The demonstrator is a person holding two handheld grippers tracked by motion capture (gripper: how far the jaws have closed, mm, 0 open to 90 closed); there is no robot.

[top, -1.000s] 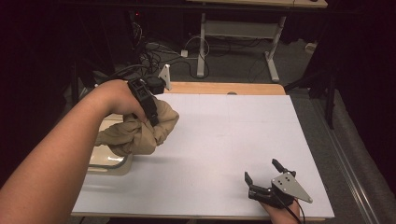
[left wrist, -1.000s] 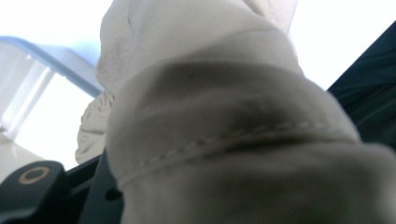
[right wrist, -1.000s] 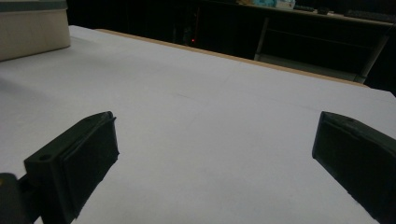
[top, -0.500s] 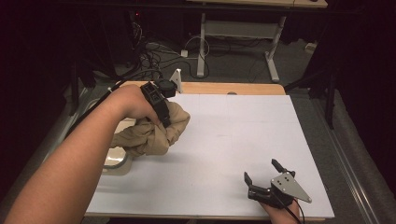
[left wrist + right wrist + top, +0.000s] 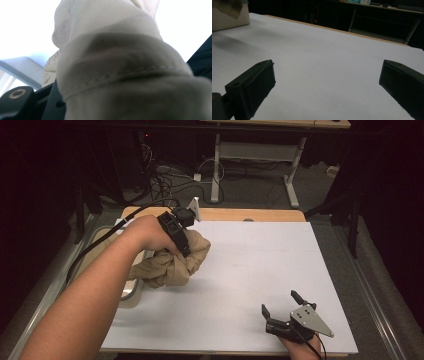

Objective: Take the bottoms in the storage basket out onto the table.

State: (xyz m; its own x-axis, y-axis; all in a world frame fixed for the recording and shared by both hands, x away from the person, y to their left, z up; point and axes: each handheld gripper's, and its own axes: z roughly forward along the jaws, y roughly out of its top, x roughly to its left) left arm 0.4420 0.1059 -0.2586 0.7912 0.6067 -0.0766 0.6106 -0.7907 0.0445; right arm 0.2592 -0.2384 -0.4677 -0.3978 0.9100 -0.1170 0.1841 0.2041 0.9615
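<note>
The right gripper (image 5: 282, 308) is sitting at the near right of the white table (image 5: 260, 270), its jaws spread wide over bare surface. Farther left, the left gripper (image 5: 184, 247) is lifting a bunched tan cloth (image 5: 172, 265) above the table's left edge, apparently clamped on it, though fabric is hiding the jaws. A grey tray (image 5: 131, 292) is lying beneath.

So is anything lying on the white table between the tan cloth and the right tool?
Nothing visible. The tan cloth hangs bunched from the left tool at the table's left; bare white table runs from it to the open right tool.
</note>
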